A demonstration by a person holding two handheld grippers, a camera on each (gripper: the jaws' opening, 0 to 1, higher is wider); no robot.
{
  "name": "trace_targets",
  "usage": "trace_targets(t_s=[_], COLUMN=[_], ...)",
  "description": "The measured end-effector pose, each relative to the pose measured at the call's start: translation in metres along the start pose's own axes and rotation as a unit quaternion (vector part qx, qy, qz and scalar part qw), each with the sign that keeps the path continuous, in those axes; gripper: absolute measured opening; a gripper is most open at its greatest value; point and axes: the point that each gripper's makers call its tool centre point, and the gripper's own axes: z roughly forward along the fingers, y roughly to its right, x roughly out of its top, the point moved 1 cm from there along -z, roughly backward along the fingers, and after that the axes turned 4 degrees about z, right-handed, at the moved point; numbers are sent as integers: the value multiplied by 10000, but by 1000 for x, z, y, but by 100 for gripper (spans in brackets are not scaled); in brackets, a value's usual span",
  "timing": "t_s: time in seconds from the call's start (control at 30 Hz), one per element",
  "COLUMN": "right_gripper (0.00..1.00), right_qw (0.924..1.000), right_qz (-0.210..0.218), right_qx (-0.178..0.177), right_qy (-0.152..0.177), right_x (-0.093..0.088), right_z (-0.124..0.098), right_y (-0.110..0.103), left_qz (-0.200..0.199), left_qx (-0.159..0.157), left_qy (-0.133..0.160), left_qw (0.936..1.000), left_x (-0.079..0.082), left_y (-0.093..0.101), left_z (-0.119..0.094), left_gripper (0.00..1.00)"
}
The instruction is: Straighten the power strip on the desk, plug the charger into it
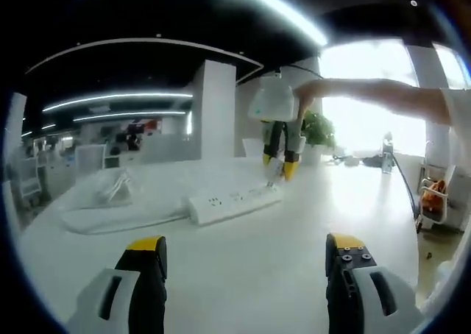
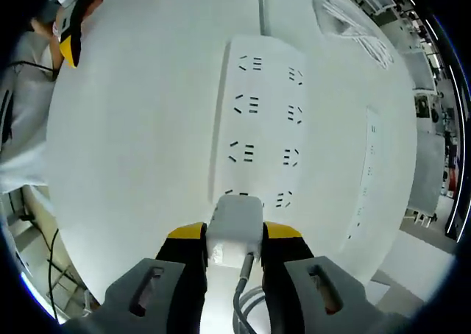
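In the left gripper view my left gripper point(image 1: 246, 257) hangs spread wide over the desk point(image 1: 294, 238), nothing between its jaws. Beyond it lies the power strip point(image 1: 234, 202), with my right gripper point(image 1: 280, 165) at its far end. In the right gripper view that gripper point(image 2: 234, 246) pinches the charger point(image 2: 235, 229) at the near end of the power strip point(image 2: 261, 113).

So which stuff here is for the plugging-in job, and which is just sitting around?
For the job:
- power strip
- charger, held over the strip's near end
- right gripper, clamped on the charger
- left gripper, open, away from the strip

Just lying about:
- bag of white cables
- potted plant
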Motion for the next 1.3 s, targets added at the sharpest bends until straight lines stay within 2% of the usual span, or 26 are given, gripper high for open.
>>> trace_targets(t_s=[0.33,0.83,0.93,1.2,1.23,1.27,1.3], right_gripper=[26,26,26,26,26,26,26], right_qw=[9999,9991,9987,9987,9977,9980,9981], right_qz=[-80,-54,-204,25,123,405,210], right_qx=[19,12,-7,89,55,194,133], right_qy=[-139,-411,-462,-511,-659,-452,-569], right_x=[1,4,4,8,5,18,15], right_z=[5,5,5,8,18,16,16], right_y=[2,1,2,3,4,2,5], left_qz=[25,42,29,63,64,76,84], left_qx=[-13,-27,-17,-36,-27,-19,-11], left_qy=[48,-9,-10,-24,-21,-21,-25], left_qw=[10000,10000,10000,10000,10000,10000,10000], left_x=[5,1,0,-1,-1,-1,-2], left_y=[0,2,2,5,5,5,4], left_z=[6,8,8,10,10,9,9], left_gripper=[92,92,92,92,92,92,92])
